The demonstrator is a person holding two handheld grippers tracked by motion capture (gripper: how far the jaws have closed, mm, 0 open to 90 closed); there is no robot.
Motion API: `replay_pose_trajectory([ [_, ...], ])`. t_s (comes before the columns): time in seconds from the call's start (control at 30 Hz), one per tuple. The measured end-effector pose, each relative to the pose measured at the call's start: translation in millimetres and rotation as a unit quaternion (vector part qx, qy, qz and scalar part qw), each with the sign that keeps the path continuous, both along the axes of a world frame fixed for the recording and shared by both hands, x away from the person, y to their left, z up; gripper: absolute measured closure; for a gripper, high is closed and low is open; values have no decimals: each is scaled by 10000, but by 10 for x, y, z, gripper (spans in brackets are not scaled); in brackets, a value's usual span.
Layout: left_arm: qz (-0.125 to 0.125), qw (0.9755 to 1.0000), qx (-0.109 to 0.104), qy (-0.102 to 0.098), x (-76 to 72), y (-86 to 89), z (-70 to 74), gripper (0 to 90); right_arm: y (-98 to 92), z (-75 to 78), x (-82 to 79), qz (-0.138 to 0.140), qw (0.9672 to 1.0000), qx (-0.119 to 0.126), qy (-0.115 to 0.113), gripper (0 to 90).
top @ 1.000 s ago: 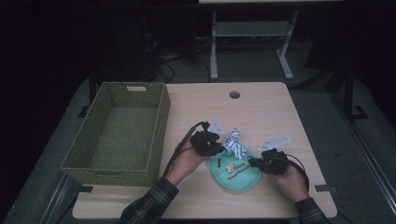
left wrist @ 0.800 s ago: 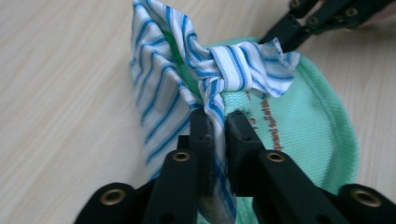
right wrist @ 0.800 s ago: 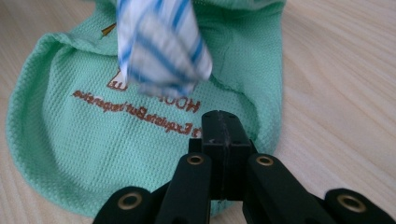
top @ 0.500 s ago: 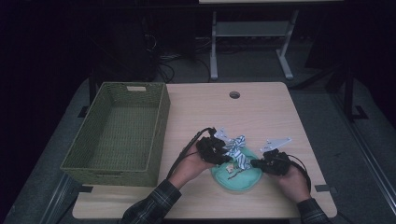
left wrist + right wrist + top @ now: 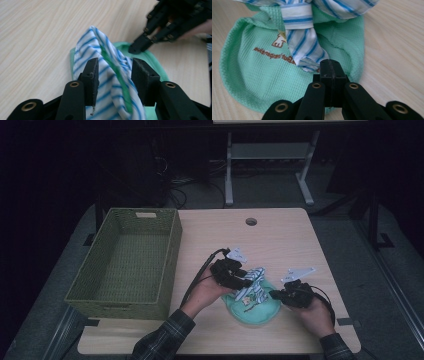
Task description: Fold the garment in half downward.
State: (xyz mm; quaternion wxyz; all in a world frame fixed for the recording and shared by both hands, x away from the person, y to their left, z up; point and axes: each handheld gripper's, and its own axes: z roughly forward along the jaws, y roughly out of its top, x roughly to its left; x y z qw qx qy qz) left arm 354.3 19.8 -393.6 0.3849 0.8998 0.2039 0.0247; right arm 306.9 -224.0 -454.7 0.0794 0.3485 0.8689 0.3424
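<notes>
Green waffle garment (image 5: 257,307) flat on table, blue-striped cloth (image 5: 250,286) bunched atop

My two grippers are black, my left gripper (image 5: 113,75) with little gold rings on it and my right gripper (image 5: 331,72) with the same gold rings. Between the jaws of my left one is a white cloth with blue stripes (image 5: 110,62) and a green line along its edge, and right in front of my right one is a mint green cloth (image 5: 254,75) with small brown writing and a tiny brown and white picture. The table (image 5: 280,240) under my tools is light tan wood with thin lines, and off to the side of my left one is a green woven basket (image 5: 127,265).
</notes>
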Motion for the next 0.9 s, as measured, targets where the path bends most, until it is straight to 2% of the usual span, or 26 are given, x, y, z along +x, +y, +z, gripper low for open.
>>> replay_pose_trajectory([
  [0.13, 48, 9999, 131, 24, 79, -63, -84, 577, 32, -9, -11, 40, 10000, -18, 3, 897],
  [0.37, 97, 9994, 246, 240, 105, -132, -218, 586, 53, -22, -27, 62, 10000, 10, 46, 897],
  [0.43, 102, 9992, 235, 312, 109, -133, -249, 650, 55, -24, -24, 113, 9999, -24, 34, 897],
  [0.53, 54, 9990, 255, 352, 108, -130, -266, 796, 65, -28, -24, 148, 9999, -22, 49, 897],
  [0.6, 56, 9990, 245, 370, 99, -128, -257, 876, 71, -29, -26, 159, 9999, -5, 47, 897],
  [0.63, 23, 9989, 282, 362, 101, -119, -244, 882, 72, -27, -27, 159, 9999, 1, 48, 897],
  [0.77, 58, 9993, 186, 334, 91, -76, -171, 891, 83, -24, -34, 183, 9998, 72, 45, 897],
  [0.9, 79, 9996, -16, 279, 80, -3, -37, 891, 106, -19, -39, 234, 9996, 120, 51, 897],
])
